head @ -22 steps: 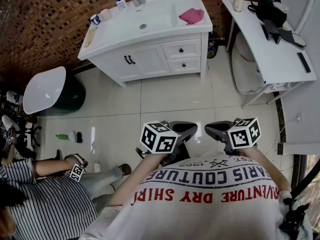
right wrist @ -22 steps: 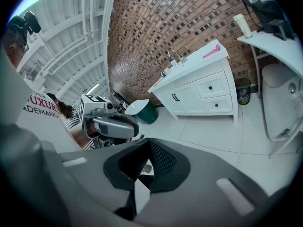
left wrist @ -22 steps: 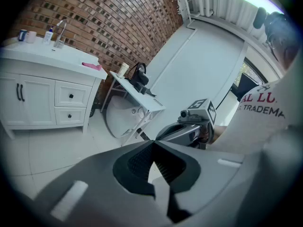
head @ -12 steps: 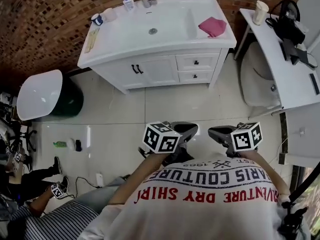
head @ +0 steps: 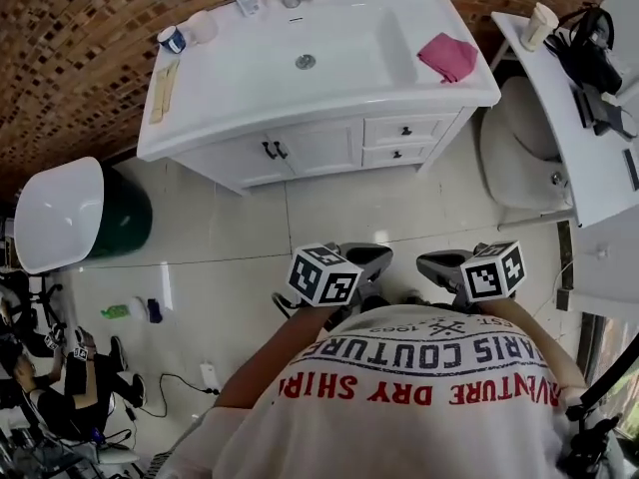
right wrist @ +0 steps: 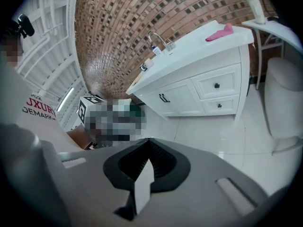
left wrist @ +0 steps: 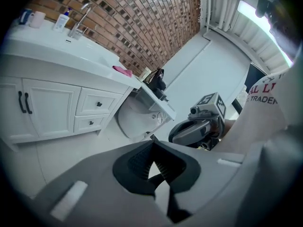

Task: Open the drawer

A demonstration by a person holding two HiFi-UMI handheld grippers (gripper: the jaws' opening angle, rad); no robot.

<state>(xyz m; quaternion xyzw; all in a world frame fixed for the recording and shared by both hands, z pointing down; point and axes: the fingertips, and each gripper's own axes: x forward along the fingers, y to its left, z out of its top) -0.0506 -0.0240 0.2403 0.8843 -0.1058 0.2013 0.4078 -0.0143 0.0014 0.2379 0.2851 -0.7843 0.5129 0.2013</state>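
Observation:
The white vanity (head: 250,163) stands ahead across the tiled floor. Its two small drawers, upper (head: 404,130) and lower (head: 402,154), are closed, each with a dark knob. They also show in the left gripper view as upper drawer (left wrist: 98,103) and lower drawer (left wrist: 88,122), and in the right gripper view as upper drawer (right wrist: 217,85) and lower drawer (right wrist: 219,105). My left gripper (head: 369,259) and right gripper (head: 434,264) hang side by side at my chest, far from the vanity. Both are shut and empty: left gripper (left wrist: 152,143), right gripper (right wrist: 148,142).
A pink cloth (head: 447,56) lies on the vanity top beside the basin. Right of it are a white table (head: 584,133) with a cup (head: 540,23) and dark gear, and a white seat (head: 519,143). A white tub (head: 55,213) sits left. A person (head: 60,387) is at lower left.
The head view has drawn nearer the vanity, which now looks larger and more central. The striped-shirted person has slid out at lower left. Both grippers stay at my chest.

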